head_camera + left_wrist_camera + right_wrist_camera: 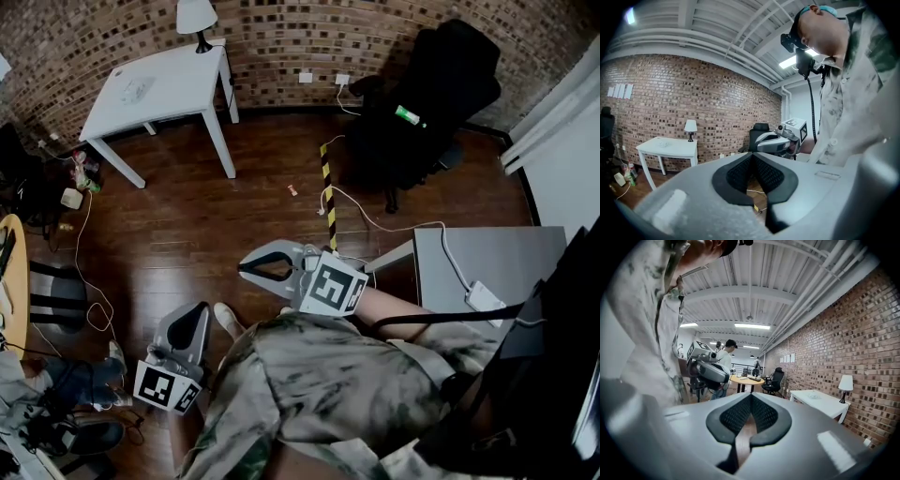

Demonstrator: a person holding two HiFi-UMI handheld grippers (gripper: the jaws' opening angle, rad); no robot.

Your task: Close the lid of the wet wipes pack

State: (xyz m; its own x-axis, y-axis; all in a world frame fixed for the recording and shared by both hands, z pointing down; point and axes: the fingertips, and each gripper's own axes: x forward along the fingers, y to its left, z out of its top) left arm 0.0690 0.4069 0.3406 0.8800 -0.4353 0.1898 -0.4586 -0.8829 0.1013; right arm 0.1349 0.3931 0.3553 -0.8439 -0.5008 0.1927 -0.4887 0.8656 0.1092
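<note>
So, the wet wipes pack isn't in any of our views right now, and neither is its lid, so we can't say where it sits or whether the lid is open. Our guess on handling: a soft, light, crinkly pouch that squashes and skids if pushed. The stiff plastic flip lid is the only firm part, so we'd press down on the lid's free edge and steady the pouch body with the other gripper. As a container it should hold damp sheets, but nothing here shows them. Both tools are idle. The left gripper (200,307) hangs low by the person's leg with its jaws pressed together on nothing. The right gripper (242,268) is out in front over the dark wooden floor (187,216), jaws also tip to tip and empty. The nearest surface is a grey bench (506,258) on the right with a small white block (485,298) and its cable on it. Further off there's a small white bench (159,89) against the brick wall with a white-shaded lamp (196,19) and something pale we can't identify. A black office chair (427,94) sits well apart from both.
</note>
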